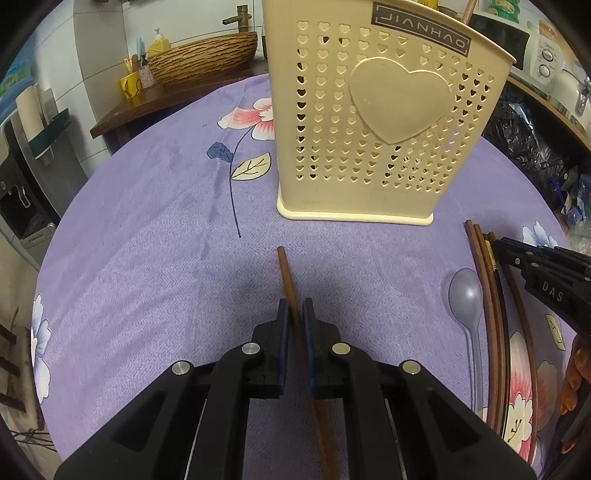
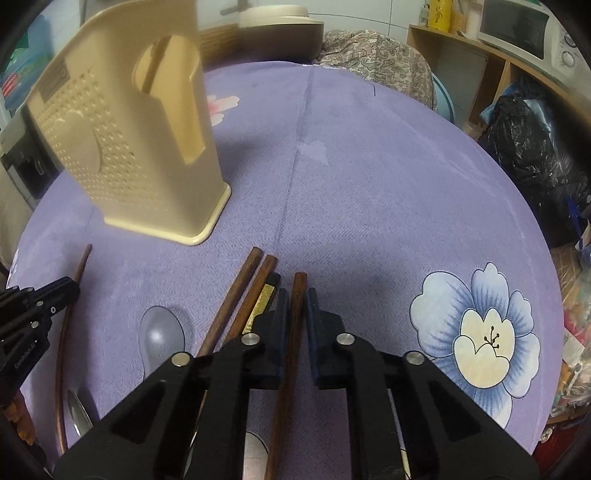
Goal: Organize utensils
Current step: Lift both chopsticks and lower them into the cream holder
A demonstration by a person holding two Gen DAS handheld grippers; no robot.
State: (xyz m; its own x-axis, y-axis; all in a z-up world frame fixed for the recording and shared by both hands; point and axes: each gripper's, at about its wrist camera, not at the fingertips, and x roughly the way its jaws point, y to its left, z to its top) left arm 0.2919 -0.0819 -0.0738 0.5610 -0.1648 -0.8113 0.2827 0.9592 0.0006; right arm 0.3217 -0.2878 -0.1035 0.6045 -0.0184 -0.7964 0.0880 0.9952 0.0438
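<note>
A cream perforated utensil holder [image 1: 373, 122] stands on the purple flowered tablecloth [image 1: 147, 258]; it also shows in the right wrist view [image 2: 140, 147], with one stick inside. My left gripper [image 1: 294, 314] has its jaws close around a thin brown chopstick [image 1: 286, 273] lying on the cloth. My right gripper [image 2: 297, 302] has its jaws close around a dark wooden chopstick [image 2: 297, 291]. Beside it lie two more brown chopsticks [image 2: 240, 288], a black one with a gold band [image 2: 264, 299] and a grey plastic spoon [image 2: 162, 336]. The spoon [image 1: 466, 299] and chopsticks [image 1: 484, 273] also show in the left wrist view.
A metal spoon [image 2: 79, 410] lies at the near left table edge. Past the table are a wicker basket [image 1: 203, 55] on a wooden counter, a microwave [image 2: 524, 29] on a shelf and black bags [image 2: 528, 147]. The table's rim curves close at right.
</note>
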